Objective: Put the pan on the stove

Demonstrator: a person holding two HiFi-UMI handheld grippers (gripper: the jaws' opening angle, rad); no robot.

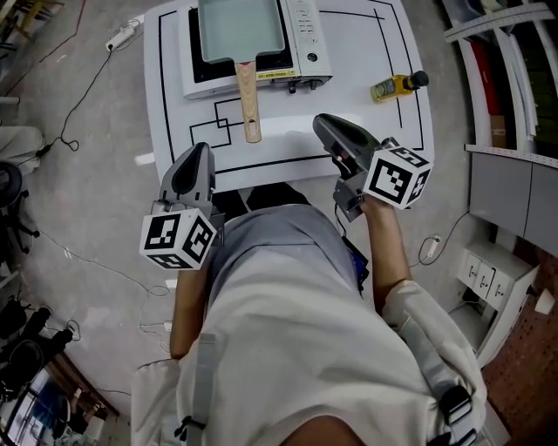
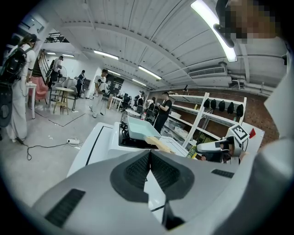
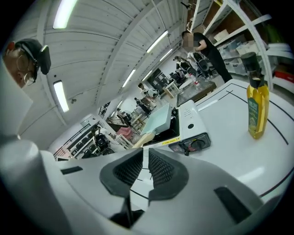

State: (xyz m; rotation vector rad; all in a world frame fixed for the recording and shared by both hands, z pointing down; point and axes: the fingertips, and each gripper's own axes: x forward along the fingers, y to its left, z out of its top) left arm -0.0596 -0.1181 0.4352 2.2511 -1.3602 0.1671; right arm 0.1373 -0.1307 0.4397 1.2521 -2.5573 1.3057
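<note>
Grey and black, the left gripper [image 2: 149, 153] has its two jaws pressed together at the tips, with nothing in them. The right gripper [image 3: 145, 153] is almost closed too. A thin gap shows between its jaws, and nothing is in the gap. Both grippers hang at the near edge of the white table [image 1: 366, 78], one on each side of the person's body. Each has a cube [image 1: 179, 237] with black and white squares at its back end.

A bit further on, a wooden handle [image 1: 249, 96] points back at the person. It belongs to the pan [image 1: 240, 26], which sits on top of the stove [image 1: 305, 39]. The pan is square and pale inside. No gripper touches it. To the right of the stove stands a small bottle [image 1: 397, 86] of yellow stuff, maybe oil, with a dark cap.

Far off in the big room, people [image 2: 18, 87] stand about, and there are shelves [image 2: 216, 114].
</note>
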